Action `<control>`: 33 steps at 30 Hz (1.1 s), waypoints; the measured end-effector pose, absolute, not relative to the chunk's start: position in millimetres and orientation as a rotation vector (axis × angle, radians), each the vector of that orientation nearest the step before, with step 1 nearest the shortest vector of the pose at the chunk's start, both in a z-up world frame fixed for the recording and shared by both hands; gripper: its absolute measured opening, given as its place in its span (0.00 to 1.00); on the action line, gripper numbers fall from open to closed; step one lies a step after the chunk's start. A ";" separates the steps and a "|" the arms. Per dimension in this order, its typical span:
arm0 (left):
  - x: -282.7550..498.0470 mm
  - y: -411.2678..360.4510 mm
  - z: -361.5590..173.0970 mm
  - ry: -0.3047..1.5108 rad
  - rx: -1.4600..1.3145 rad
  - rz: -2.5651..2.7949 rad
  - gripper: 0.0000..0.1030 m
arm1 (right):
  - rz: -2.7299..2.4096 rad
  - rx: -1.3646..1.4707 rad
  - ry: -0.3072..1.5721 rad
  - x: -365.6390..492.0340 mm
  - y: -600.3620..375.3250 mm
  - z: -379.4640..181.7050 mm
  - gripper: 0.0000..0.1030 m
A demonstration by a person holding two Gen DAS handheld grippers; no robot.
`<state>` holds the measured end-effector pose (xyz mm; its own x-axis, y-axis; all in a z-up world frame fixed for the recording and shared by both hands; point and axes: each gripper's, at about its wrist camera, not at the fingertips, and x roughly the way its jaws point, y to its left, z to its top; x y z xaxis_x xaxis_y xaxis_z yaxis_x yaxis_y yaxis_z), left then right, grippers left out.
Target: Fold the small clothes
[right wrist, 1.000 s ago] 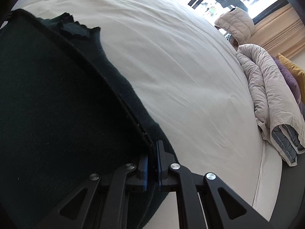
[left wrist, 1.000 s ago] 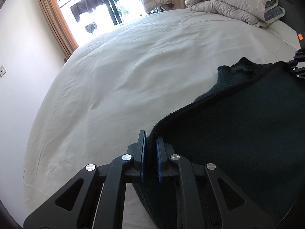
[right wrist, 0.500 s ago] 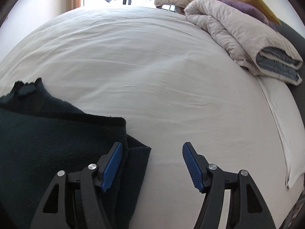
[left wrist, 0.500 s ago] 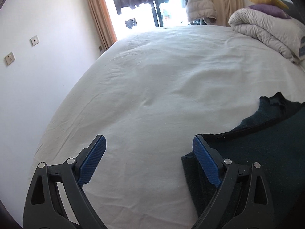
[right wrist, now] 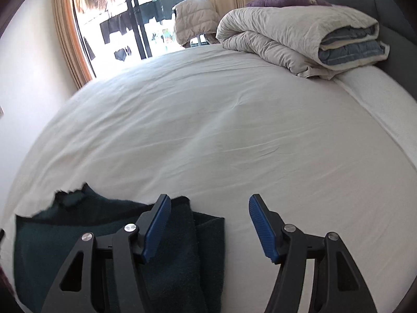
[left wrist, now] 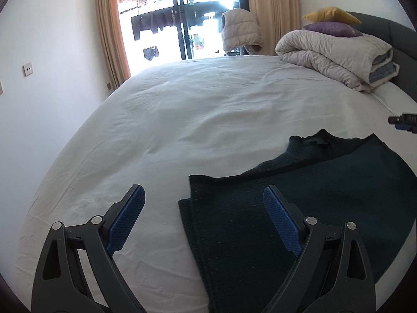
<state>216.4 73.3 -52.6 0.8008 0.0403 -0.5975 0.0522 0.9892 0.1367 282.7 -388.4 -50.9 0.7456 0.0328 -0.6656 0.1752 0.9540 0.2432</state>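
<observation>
1. My left gripper point(left wrist: 204, 219) hangs wide open, empty, above the folded dark garment point(left wrist: 299, 208) on the white bed point(left wrist: 195, 120).
2. My right gripper point(right wrist: 208, 225), its jaws lately parted, grips nothing.

White-sheeted bed point(left wrist: 198, 120), folded duvet point(right wrist: 294, 31), sunlit curtained window point(left wrist: 182, 20)

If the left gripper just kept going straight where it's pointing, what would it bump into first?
Probably the edge of the dark garment lying on the white bed sheet. The open left gripper straddles that edge, though depth is hard to judge.
</observation>
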 end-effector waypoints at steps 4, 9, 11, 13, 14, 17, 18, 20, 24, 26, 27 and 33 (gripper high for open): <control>229.2 44.6 -71.9 0.692 0.237 -0.003 0.91 | 0.152 0.439 0.745 287.3 -367.3 -59.0 0.60; 249.6 42.9 -108.0 0.771 0.252 0.030 0.91 | 0.252 0.299 0.876 304.7 -304.2 -90.2 0.60; 250.8 46.4 -112.2 0.778 0.247 0.031 0.91 | 0.167 0.232 0.908 312.7 -298.9 -107.4 0.60; 249.6 45.3 -112.1 0.769 0.258 0.036 0.91 | 0.113 0.264 0.888 312.9 -312.7 -117.0 0.40; 249.4 45.8 -112.4 0.765 0.270 0.041 0.91 | 0.085 0.283 0.879 312.4 -322.4 -118.3 0.33; 250.5 49.1 -112.4 0.758 0.273 0.044 0.91 | 0.023 0.375 0.873 306.7 -360.3 -117.9 0.00; 249.8 48.9 -112.8 0.756 0.273 0.045 0.91 | -0.035 0.371 0.854 301.1 -370.1 -112.0 0.07; 254.7 50.0 -114.4 0.757 0.275 0.044 0.91 | -0.004 0.426 0.771 288.3 -388.7 -96.9 0.21; 256.7 51.9 -115.3 0.763 0.271 0.046 0.91 | 0.048 0.424 0.783 290.7 -396.5 -85.7 0.47; 255.1 51.6 -113.9 0.759 0.278 0.050 0.91 | 0.084 0.370 0.861 301.6 -386.0 -93.2 0.47; 255.3 51.3 -114.0 0.759 0.280 0.050 0.91 | 0.091 0.333 0.911 308.0 -378.5 -100.8 0.47; 256.5 51.5 -114.7 0.758 0.275 0.050 0.91 | 0.076 0.232 0.962 319.4 -360.4 -114.4 0.07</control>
